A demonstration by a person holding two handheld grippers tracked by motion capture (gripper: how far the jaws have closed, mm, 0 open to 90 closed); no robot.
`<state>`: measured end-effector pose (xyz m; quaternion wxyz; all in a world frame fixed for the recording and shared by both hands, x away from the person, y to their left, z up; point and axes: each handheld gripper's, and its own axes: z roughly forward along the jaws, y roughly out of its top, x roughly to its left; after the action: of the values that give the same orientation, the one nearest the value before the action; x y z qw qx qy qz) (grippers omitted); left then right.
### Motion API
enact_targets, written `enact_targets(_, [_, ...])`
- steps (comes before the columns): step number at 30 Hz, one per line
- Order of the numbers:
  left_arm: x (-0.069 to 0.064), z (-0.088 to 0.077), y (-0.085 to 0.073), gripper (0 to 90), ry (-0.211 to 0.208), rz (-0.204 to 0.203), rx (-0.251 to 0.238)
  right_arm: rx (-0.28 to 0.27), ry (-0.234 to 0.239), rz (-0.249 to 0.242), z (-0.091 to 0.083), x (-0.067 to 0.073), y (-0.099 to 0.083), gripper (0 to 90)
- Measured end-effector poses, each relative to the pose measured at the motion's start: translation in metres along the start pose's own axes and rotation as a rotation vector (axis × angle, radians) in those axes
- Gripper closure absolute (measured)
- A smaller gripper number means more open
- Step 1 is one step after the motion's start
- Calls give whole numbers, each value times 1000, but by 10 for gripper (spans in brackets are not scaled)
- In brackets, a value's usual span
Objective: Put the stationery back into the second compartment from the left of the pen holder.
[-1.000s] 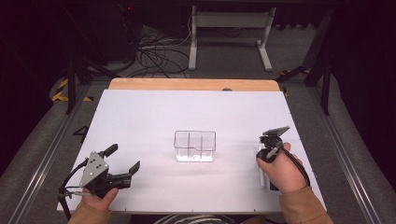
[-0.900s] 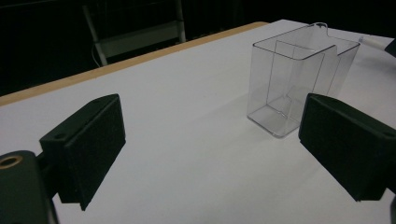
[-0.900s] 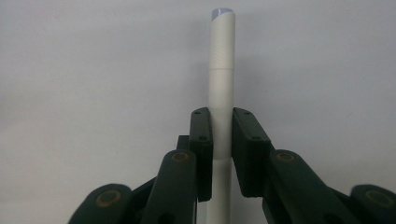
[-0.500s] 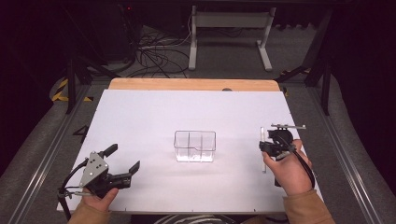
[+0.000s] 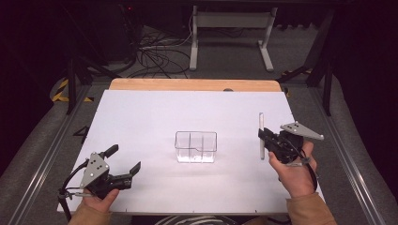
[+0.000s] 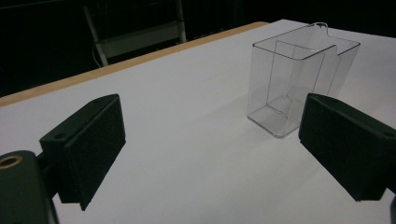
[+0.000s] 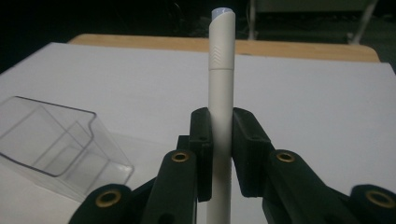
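White table [image 5: 141, 117]: one pen [image 5: 261, 136], one holder [image 5: 196, 146].

Clear glossy plastic container [image 5: 196, 146]

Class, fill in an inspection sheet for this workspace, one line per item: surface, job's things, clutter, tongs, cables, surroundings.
Surface: white tabletop, wooden strip along its far edge.
Job's things: white pen; clear divided container, upright mid-table, apart from the pen.
Clutter: nothing seen.
Tongs: right tongs shut on the pen; left tongs open, holding nothing.
Cables: cable trailing from the left tongs; floor cables beyond the table.
Surroundings: dark room, metal stand behind.
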<state>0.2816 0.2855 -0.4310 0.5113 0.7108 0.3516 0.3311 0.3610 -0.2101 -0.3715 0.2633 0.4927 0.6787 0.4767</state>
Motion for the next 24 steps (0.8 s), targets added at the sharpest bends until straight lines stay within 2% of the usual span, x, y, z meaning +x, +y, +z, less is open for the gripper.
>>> enact_targets(5, [0, 0, 0, 81, 0, 0, 0, -117, 110, -69, -4, -3, 0, 795])
enact_targets(6, [0, 0, 0, 81, 0, 0, 0, -117, 110, -69, -4, -3, 0, 795])
enact_targets(7, [0, 0, 0, 81, 0, 0, 0, -154, 143, -112, -3, -4, -1, 796])
enact_targets(9, [0, 0, 0, 81, 0, -1, 0, -190, 186, -136, -3, -5, -1, 795])
enact_targets(11, [0, 0, 0, 81, -1, -4, 2, -218, 211, -161, -3, -4, -2, 795])
enact_targets(13, [0, 0, 0, 81, 0, -3, 2, -258, 234, -236, -2, -3, -2, 795])
enact_targets(14, [0, 0, 0, 81, 1, -6, 1, -265, 238, -255, -1, -3, -2, 795])
enact_targets(17, [0, 0, 0, 81, 1, -9, 2, -295, 265, -277, 0, 0, -2, 795])
enact_targets(20, [0, 0, 0, 81, 3, -7, 1, -312, 292, -255, 1, 2, -1, 795])
enact_targets(24, [0, 0, -1, 81, 1, -10, 3, -314, 310, -249, 2, 4, 0, 794])
